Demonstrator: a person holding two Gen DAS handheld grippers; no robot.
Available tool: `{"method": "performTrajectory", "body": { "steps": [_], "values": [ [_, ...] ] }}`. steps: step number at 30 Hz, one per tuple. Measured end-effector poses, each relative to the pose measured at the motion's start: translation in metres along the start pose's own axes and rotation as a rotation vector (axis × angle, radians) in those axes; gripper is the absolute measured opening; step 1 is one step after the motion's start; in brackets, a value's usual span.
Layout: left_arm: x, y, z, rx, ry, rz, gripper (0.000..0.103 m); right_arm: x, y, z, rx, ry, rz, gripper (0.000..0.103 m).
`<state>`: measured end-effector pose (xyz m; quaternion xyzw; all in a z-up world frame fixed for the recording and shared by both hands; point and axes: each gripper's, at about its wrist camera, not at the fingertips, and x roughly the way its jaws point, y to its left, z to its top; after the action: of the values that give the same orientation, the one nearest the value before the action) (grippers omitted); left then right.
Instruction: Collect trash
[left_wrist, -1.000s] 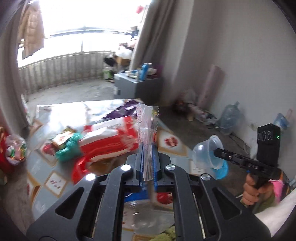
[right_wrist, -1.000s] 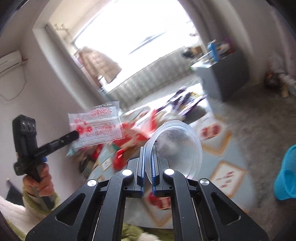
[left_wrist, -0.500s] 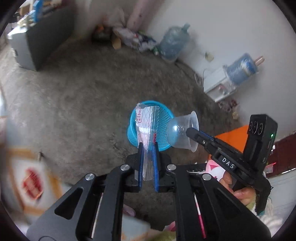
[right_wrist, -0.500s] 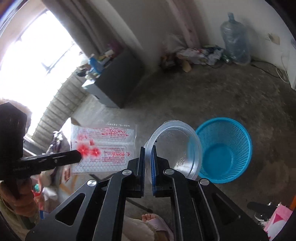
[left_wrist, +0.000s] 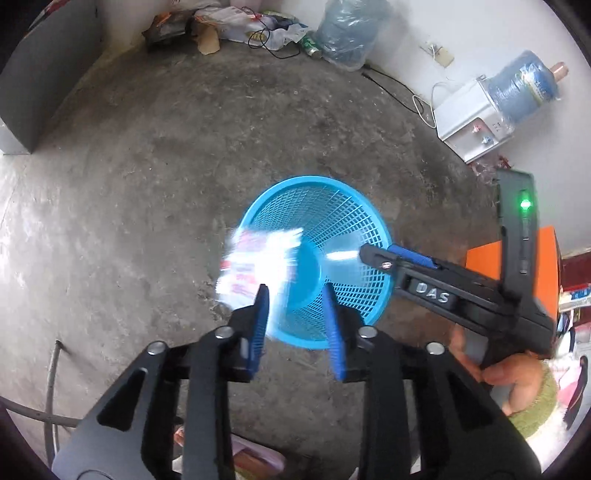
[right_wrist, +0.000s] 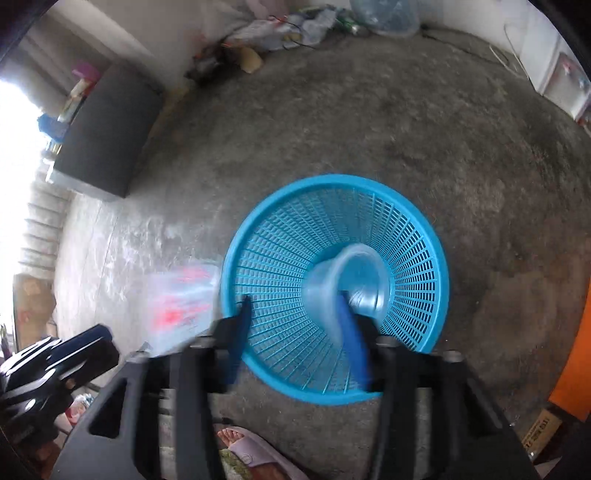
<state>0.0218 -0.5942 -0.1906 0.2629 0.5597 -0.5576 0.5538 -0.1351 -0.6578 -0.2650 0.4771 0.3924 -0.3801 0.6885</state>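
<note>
A blue mesh basket (left_wrist: 354, 229) stands on the concrete floor, also in the right wrist view (right_wrist: 295, 206). My left gripper (left_wrist: 295, 291) is open above it; a clear wrapper with red print (left_wrist: 255, 266) falls, blurred, at the basket's left rim, also seen in the right wrist view (right_wrist: 184, 295). My right gripper (right_wrist: 295, 310) is open over the basket; a clear plastic cup (right_wrist: 347, 280) drops inside, against the right finger. The right gripper (left_wrist: 373, 254) shows in the left wrist view.
A grey cabinet (right_wrist: 99, 144) stands at left. Bags and clutter (left_wrist: 258, 26) lie along the far wall, with a water dispenser (left_wrist: 476, 122) at right. An orange object (left_wrist: 550, 273) is beside the basket. A slippered foot (right_wrist: 251, 454) is below.
Both grippers have moved over the basket and opened. The wrapper has left the left gripper and the cup has left the right gripper; both are falling.
</note>
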Motion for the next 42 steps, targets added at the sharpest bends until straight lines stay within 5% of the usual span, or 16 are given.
{"method": "performTrajectory", "body": {
  "steps": [11, 17, 21, 27, 31, 36, 42],
  "values": [
    [-0.042, 0.010, 0.005, -0.015, -0.104, -0.070, 0.032, -0.018, -0.008, 0.000, -0.002, -0.087, 0.004, 0.060],
    [-0.135, 0.028, -0.001, -0.005, -0.187, 0.004, 0.034, -0.039, 0.037, -0.021, -0.129, -0.119, 0.076, 0.060],
    [-0.210, 0.046, -0.017, -0.017, -0.243, 0.079, 0.052, -0.024, 0.087, -0.040, -0.267, -0.058, 0.117, 0.065],
    [-0.317, 0.099, -0.071, -0.147, -0.313, 0.154, 0.066, 0.050, 0.172, -0.063, -0.429, 0.069, 0.110, 0.072],
    [-0.373, 0.144, -0.128, -0.274, -0.374, 0.189, 0.071, 0.142, 0.206, -0.075, -0.457, 0.166, -0.008, 0.075],
    [-0.434, 0.193, -0.216, -0.447, -0.482, 0.286, 0.074, 0.258, 0.203, -0.076, -0.385, 0.293, -0.178, 0.079],
    [-0.490, 0.231, -0.306, -0.690, -0.596, 0.450, 0.076, 0.344, 0.189, -0.064, -0.333, 0.282, -0.308, 0.088]
  ]
}}
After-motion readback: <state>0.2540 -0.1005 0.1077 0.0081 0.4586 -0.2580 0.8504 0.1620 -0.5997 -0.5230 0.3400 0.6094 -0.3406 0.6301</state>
